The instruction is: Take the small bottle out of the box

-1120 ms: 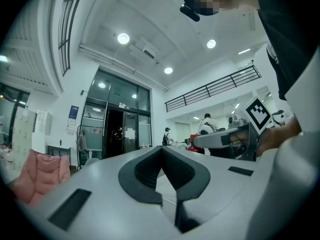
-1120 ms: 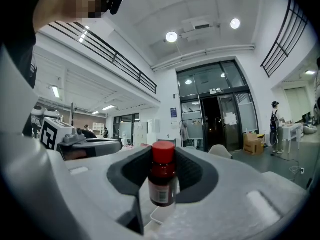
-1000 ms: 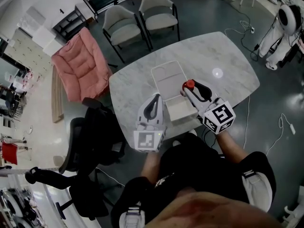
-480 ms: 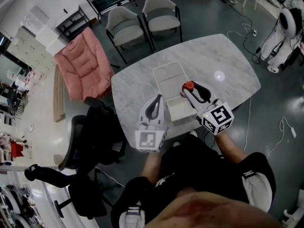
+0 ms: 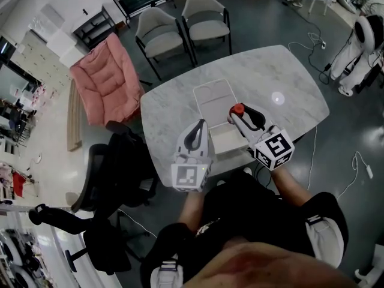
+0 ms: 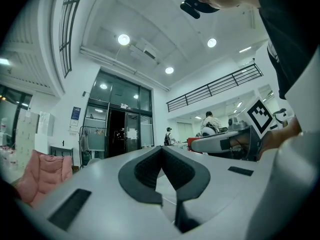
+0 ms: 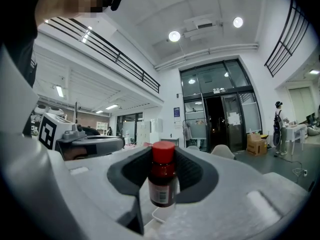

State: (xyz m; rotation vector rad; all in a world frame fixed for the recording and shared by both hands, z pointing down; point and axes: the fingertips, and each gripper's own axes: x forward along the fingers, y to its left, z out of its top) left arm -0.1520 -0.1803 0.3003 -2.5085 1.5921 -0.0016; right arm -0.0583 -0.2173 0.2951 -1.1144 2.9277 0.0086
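A small dark bottle [image 5: 239, 109] with a red cap hangs upright above the right edge of the open white box [image 5: 225, 140]. My right gripper [image 5: 240, 115] is shut on it. In the right gripper view the bottle [image 7: 162, 184] sits between the dark pads, with its label towards the camera and its cap above them. The box's lid [image 5: 211, 98] lies flat behind the base. My left gripper [image 5: 197, 126] hovers at the box's left side. Its jaws [image 6: 167, 181] are shut with nothing between them.
The box rests near the front edge of a marble table [image 5: 276, 71]. Two grey chairs [image 5: 157, 36] stand at the far side and a pink cushion [image 5: 102, 80] lies to the left. A black office chair [image 5: 117, 161] is close on my left. A white robot [image 5: 360, 32] and floor cables are at the right.
Almost nothing has moved. The right gripper keeps its hold on the bottle above the box, and the left gripper stays where it was.
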